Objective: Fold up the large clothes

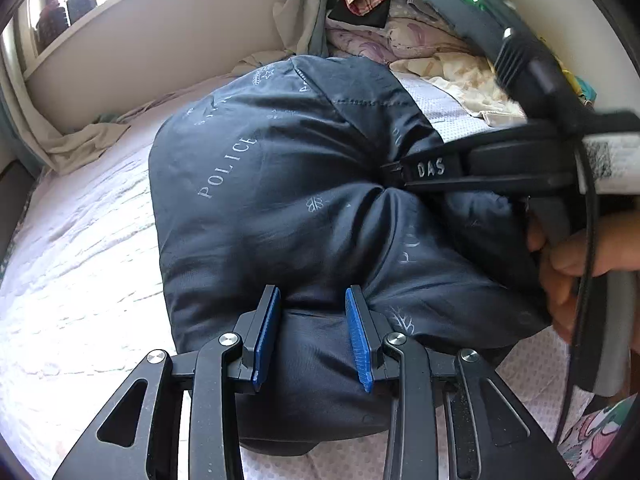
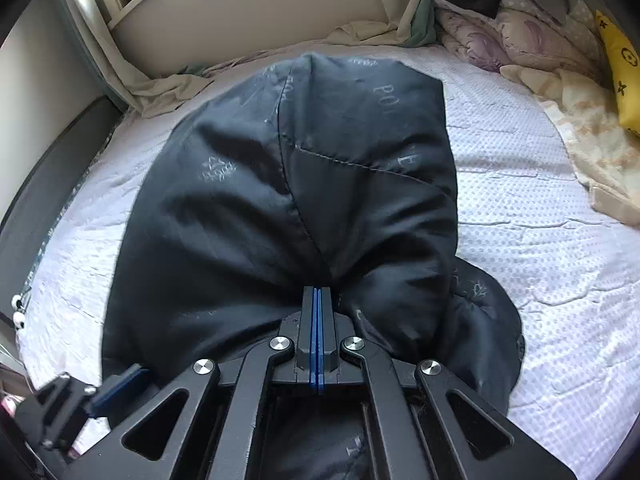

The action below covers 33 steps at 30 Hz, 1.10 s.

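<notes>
A dark navy padded jacket [image 1: 260,208] printed with "POLICE" lies bunched on a lilac bed sheet [image 1: 72,272]. My left gripper [image 1: 314,320] is shut on a thick roll of the jacket's near edge, its blue pads pressing in from both sides. My right gripper [image 1: 390,174] comes in from the right, held by a hand [image 1: 580,264], and its tip pinches a puckered fold on top of the jacket. In the right wrist view, the right gripper [image 2: 318,300] has its pads together with jacket [image 2: 248,200] cloth gathered at the tip. One of the left gripper's pads [image 2: 120,386] shows at lower left.
A heap of clothes and quilts [image 1: 400,20] lies at the back right of the bed, with a yellow cushion [image 2: 620,76] beside it. A beige curtain [image 1: 80,140] and a white wall ledge [image 1: 168,20] border the far side. A dark bed frame [image 2: 52,168] runs along the left.
</notes>
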Tool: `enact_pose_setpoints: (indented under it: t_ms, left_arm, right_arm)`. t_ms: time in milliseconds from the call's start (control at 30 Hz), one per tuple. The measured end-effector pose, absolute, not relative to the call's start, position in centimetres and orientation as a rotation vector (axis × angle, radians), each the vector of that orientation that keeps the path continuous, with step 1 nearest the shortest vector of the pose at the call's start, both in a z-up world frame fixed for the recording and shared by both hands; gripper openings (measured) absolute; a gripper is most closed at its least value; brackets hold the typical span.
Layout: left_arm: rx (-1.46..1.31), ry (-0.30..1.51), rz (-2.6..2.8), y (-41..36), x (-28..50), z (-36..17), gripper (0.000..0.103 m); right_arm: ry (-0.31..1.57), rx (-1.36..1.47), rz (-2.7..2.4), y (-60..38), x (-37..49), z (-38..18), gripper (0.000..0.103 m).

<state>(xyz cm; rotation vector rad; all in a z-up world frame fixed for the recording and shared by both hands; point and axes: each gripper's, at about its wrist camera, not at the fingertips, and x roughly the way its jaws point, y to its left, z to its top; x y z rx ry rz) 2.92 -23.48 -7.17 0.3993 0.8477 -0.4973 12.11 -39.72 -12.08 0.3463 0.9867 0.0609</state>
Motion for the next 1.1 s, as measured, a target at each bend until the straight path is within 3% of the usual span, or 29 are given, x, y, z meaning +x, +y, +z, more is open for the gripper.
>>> enact_pose_setpoints:
  t_ms: [167,267,367,533,800,1100]
  left_arm:
    - [0.362,0.869,-0.511,-22.4,4.1,-6.3,0.038]
    - [0.324,0.88,-0.519,-21.7,4.6,-6.1,0.039]
    - [0.312,0.883,-0.521,-21.6,4.8,-5.9,0.039]
    - [0.319,0.872,-0.515,-21.6,4.3,-5.9,0.039]
    - [0.337,0.858,-0.529,-21.7,4.1,-5.9,0.039]
    - [0.424,0.81,-0.468,-23.9,3.5,-7.1,0.039]
  right_arm:
    - [0.974,0.633,0.161,-42.9,11.7,-10.4,0.0]
    - [0.83,0.748,0.189,-46.6,9.1,-6.7,0.01]
    - [0.804,0.734,0.086,-49.5,7.2,-5.6,0.013]
    - [0.93,0.884,-0.039,-53.9,6.5,-9.8,0.02]
    - [1.075,1.024,0.104,-52.0,10.3,-16.6,0.018]
    - [1.077,0.867,0.103,-47.7,14.7,-18.4,0.017]
